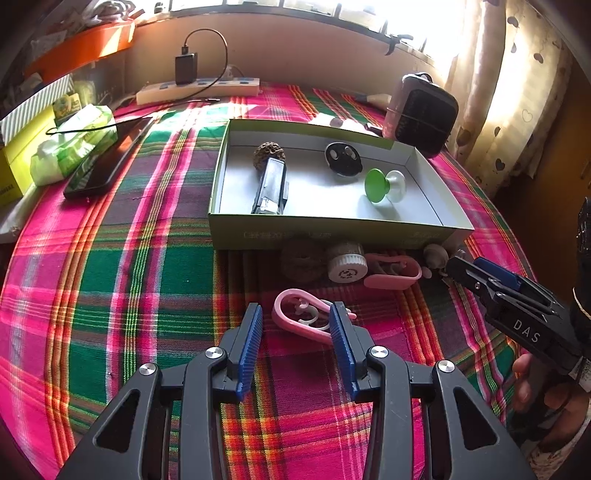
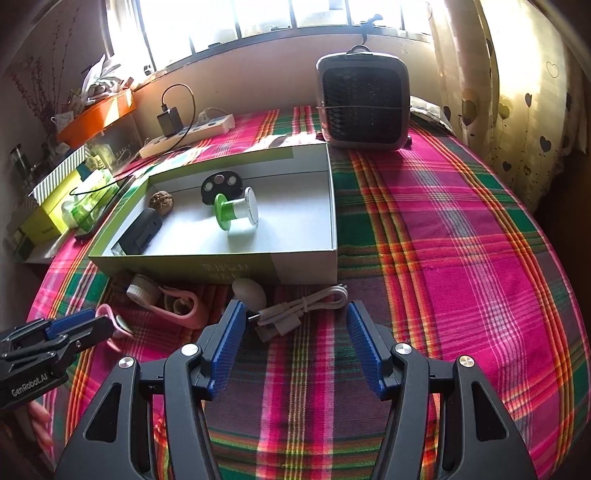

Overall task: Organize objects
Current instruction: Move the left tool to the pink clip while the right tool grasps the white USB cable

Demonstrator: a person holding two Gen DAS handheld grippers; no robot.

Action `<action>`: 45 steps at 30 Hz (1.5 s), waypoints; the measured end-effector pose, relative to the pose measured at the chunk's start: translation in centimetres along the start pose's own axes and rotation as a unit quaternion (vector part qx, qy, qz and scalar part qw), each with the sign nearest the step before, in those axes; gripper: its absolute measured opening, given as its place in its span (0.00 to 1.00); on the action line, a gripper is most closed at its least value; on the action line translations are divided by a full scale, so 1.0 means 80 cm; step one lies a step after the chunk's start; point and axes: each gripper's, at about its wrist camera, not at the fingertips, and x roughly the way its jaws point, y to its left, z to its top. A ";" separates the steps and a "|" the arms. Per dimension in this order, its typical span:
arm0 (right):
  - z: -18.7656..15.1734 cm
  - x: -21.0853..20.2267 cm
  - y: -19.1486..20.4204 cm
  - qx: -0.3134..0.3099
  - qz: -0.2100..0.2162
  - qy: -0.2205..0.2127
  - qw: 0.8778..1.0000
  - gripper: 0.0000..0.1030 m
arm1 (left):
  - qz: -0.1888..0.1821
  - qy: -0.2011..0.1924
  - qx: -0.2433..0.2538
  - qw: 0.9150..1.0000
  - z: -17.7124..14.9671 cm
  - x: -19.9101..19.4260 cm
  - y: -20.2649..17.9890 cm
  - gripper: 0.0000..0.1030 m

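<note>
Here, a tabletop (image 2: 461,240) draped in pink, green and orange plaid cloth stands under a sunlit window (image 2: 258,14), with heart-print curtains (image 2: 524,103) to the right. A green-walled open box (image 1: 332,227) holds a walnut (image 1: 267,153), a dark stapler-like tool (image 1: 271,188), a black disc (image 1: 342,158) and a green-and-white spool (image 1: 382,184). A small fan heater (image 2: 364,99) and power strip (image 1: 197,88) sit behind. The left tongs (image 1: 297,325) gape around a pink clip (image 1: 303,317), pads apart from it; the right tongs (image 2: 293,325) stand wide, empty, just short of a white cable (image 2: 295,312).
</note>
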 end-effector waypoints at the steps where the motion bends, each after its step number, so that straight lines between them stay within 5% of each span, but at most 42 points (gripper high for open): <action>1: -0.001 0.002 0.003 -0.004 -0.001 0.003 1.000 0.56 | 0.000 0.000 0.000 1.000 0.000 0.000 0.000 0.35; 8: -0.005 0.006 -0.003 -0.012 -0.055 0.019 0.998 0.57 | -0.005 0.000 -0.001 1.000 0.001 0.001 0.001 0.36; 22: -0.016 -0.013 -0.035 0.005 -0.095 0.032 0.995 0.57 | -0.013 0.000 -0.002 1.000 0.001 0.001 0.006 0.37; 29: -0.010 -0.007 -0.025 -0.005 -0.059 0.030 0.998 0.57 | -0.006 0.000 -0.001 1.000 -0.004 -0.004 0.014 0.37; 41: -0.002 0.004 -0.025 -0.028 -0.062 0.029 0.997 0.56 | 0.004 0.009 -0.002 1.000 -0.012 -0.014 0.018 0.37; 45: -0.001 0.002 -0.027 -0.029 -0.058 0.025 0.998 0.40 | 0.002 0.013 -0.004 1.000 -0.014 -0.015 0.011 0.37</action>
